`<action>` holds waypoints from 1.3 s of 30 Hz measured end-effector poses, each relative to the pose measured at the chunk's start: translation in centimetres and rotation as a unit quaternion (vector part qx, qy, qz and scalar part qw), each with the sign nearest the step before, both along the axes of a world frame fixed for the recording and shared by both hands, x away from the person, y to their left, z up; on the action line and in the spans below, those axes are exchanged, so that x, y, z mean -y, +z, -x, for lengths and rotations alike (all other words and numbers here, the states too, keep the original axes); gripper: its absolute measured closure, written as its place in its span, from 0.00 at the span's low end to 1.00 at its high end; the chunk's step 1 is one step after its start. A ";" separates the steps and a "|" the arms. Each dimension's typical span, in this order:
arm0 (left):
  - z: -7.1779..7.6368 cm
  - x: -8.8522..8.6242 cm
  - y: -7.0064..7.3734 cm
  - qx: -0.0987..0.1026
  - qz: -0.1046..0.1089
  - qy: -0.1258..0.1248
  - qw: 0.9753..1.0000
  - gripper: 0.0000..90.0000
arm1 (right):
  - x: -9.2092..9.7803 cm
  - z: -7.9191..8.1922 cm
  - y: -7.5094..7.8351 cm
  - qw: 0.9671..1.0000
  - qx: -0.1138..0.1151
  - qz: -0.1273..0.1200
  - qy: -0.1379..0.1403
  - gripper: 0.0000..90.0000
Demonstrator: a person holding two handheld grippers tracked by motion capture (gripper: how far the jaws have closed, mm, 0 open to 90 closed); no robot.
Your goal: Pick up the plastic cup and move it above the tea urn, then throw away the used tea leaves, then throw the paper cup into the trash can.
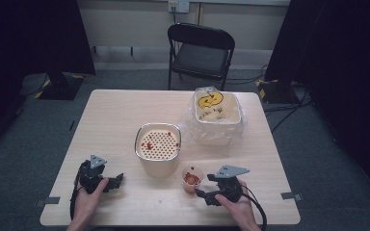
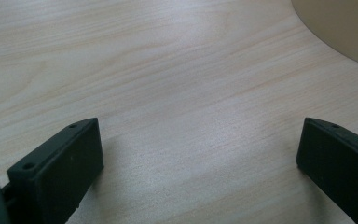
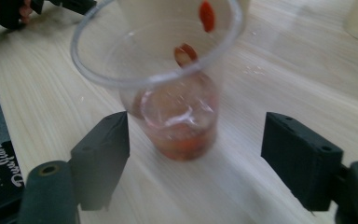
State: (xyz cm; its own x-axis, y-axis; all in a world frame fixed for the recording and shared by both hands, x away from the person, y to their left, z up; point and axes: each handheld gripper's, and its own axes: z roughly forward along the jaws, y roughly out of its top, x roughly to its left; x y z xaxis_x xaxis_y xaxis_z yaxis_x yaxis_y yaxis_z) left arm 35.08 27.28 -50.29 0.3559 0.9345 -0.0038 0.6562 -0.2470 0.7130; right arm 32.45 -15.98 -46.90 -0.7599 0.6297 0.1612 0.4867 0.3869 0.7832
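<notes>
A small clear plastic cup (image 1: 191, 179) with red bits and a little liquid stands near the table's front edge. In the right gripper view the cup (image 3: 168, 93) stands between the two black jaws of my right gripper (image 3: 193, 144), which is open; the jaws flank it with a gap on each side. From above, the right gripper (image 1: 203, 186) points left at the cup. My left gripper (image 1: 115, 182) rests at the front left, open over bare wood (image 2: 191, 154). A cream tub (image 1: 158, 147) topped by a perforated strainer with red pieces stands mid-table.
A bag-lined cream bin (image 1: 217, 114) with a pumpkin drawing sits at the back right. The tub's wall (image 2: 345, 28) shows just ahead of the left jaws. A folding chair (image 1: 200, 50) stands beyond the table (image 1: 111, 115). The other hand's gripper (image 3: 51, 4) shows far off.
</notes>
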 end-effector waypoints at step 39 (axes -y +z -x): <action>0.0 0.1 0.0 0.001 0.001 0.006 1.000 0.00 | -2.9 -1.9 0.1 0.999 0.032 -0.022 0.016 0.45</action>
State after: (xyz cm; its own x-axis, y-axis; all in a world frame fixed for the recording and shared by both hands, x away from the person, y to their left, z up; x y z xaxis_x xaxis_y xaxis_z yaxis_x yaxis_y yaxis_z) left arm 35.03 27.15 -50.31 0.3450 0.9386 -0.0039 0.6571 -0.2385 0.7151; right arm 34.30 -13.08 -46.81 -0.7892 0.5985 0.1376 0.4224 0.3664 0.8291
